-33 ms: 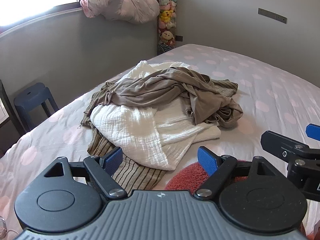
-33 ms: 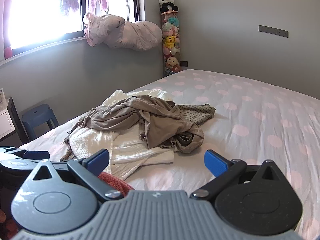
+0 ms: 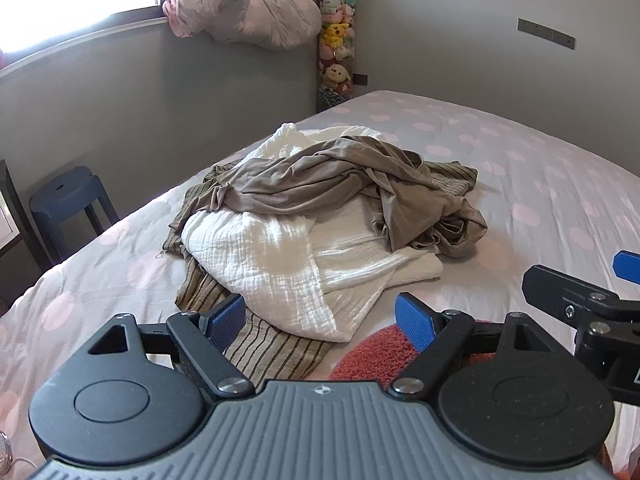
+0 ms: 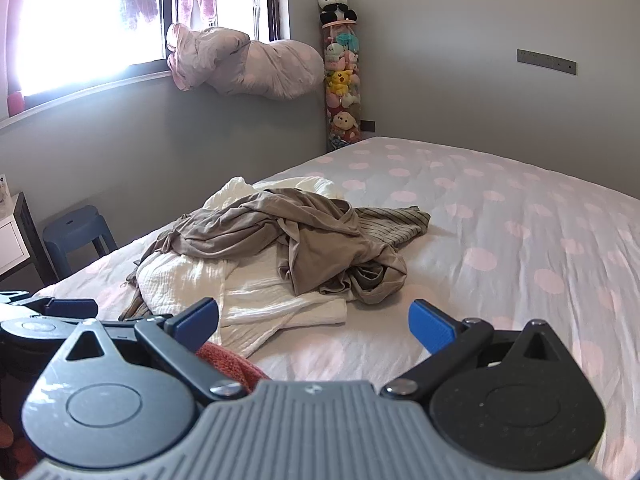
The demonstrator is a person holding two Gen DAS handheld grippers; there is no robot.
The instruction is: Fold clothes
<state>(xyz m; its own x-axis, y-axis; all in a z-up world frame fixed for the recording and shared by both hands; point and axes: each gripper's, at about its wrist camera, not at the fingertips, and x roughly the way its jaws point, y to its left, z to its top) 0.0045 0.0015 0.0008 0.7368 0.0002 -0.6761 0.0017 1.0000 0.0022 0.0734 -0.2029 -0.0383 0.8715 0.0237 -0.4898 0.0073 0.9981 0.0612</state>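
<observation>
A heap of clothes lies on the bed: a taupe garment (image 3: 332, 184) (image 4: 304, 236) on top, a white crinkled garment (image 3: 280, 264) (image 4: 188, 280) under it, and a striped olive one (image 3: 256, 344) (image 4: 396, 222) at the bottom. A red fuzzy cloth (image 3: 376, 354) (image 4: 228, 362) lies nearest me. My left gripper (image 3: 320, 318) is open and empty just short of the heap's near edge. My right gripper (image 4: 316, 318) is open and empty, to the right of the left one; its fingers (image 3: 560, 284) show at the left view's right edge.
The bed (image 3: 540, 184) (image 4: 520, 240) has a grey cover with pink dots. A blue stool (image 3: 68, 200) (image 4: 76, 226) stands by its left side. A bundled pink duvet (image 3: 248, 16) rests on the windowsill. A tube of plush toys (image 4: 342, 84) stands in the corner.
</observation>
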